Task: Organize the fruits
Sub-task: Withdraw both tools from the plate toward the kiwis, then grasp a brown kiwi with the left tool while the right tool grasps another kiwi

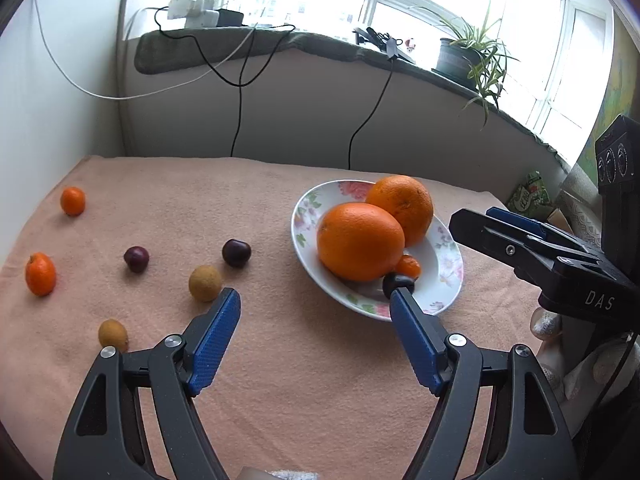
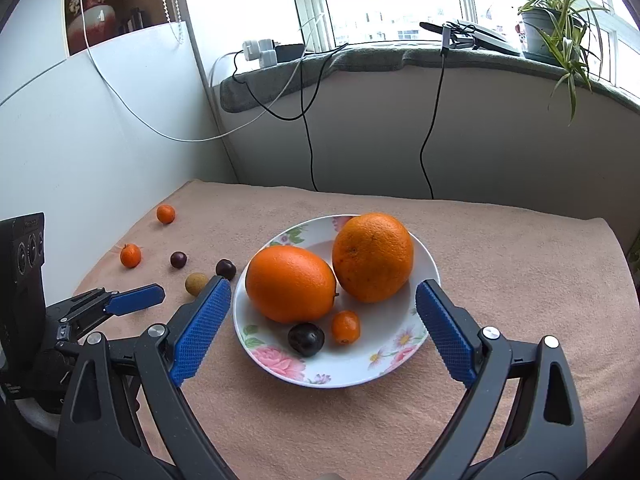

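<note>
A flowered plate point(image 2: 400, 368) on the peach cloth holds two big oranges point(image 2: 291, 284) point(image 2: 373, 257), a kumquat point(image 2: 345, 326) and a dark plum point(image 2: 306, 339). My right gripper point(image 2: 323, 285) hovers open over the plate's near side, its pads wide on either side, gripping nothing. My left gripper point(image 1: 316, 298) is open and empty just left of the plate point(image 1: 304, 208). Loose on the cloth to its left lie two longans point(image 1: 205, 283) point(image 1: 113, 334), two plums point(image 1: 236, 253) point(image 1: 136, 259) and two kumquats point(image 1: 40, 274) point(image 1: 73, 201).
A white wall point(image 2: 80, 140) borders the cloth on the left. A low wall under the window sill point(image 1: 280, 44) stands behind, with cables hanging down. A potted plant point(image 2: 548, 28) sits on the sill. A hand point(image 1: 552, 324) grips the right tool.
</note>
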Available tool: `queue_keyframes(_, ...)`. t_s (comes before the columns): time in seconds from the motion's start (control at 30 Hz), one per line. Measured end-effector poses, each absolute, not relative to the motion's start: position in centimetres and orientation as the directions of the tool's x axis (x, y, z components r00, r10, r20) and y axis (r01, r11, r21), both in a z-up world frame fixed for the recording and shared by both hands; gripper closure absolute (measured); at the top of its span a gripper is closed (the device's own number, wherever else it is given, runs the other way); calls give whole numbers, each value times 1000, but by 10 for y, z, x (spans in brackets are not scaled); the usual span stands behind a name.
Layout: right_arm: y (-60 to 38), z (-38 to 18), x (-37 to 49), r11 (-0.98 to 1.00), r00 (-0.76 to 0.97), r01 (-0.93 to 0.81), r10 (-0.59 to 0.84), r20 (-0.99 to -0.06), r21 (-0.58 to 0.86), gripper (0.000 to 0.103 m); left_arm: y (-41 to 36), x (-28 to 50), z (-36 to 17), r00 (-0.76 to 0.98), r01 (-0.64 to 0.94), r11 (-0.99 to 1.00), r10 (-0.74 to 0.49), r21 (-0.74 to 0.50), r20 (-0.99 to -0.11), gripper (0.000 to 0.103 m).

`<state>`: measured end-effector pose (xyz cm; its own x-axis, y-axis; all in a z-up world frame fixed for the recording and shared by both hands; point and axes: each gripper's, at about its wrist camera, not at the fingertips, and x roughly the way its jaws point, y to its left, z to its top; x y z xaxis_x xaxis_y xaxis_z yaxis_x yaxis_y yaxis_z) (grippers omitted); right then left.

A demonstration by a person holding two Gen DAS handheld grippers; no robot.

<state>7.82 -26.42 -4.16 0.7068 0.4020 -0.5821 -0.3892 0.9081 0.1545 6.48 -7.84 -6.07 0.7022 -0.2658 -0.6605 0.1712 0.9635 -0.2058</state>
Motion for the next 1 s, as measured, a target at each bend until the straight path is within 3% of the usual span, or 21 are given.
queue_keyframes(0.67, -174, -42, 75, 803, 609, -585, 526, -593, 112, 7, 13, 46, -76, 725, -19, 977, -134, -214, -676, 27)
queue_keyframes(1.0, -135, -63, 82, 763, 523, -626, 566, -637, 163, 7, 38, 43, -90, 710, -57, 968, -134, -246, -691, 35)
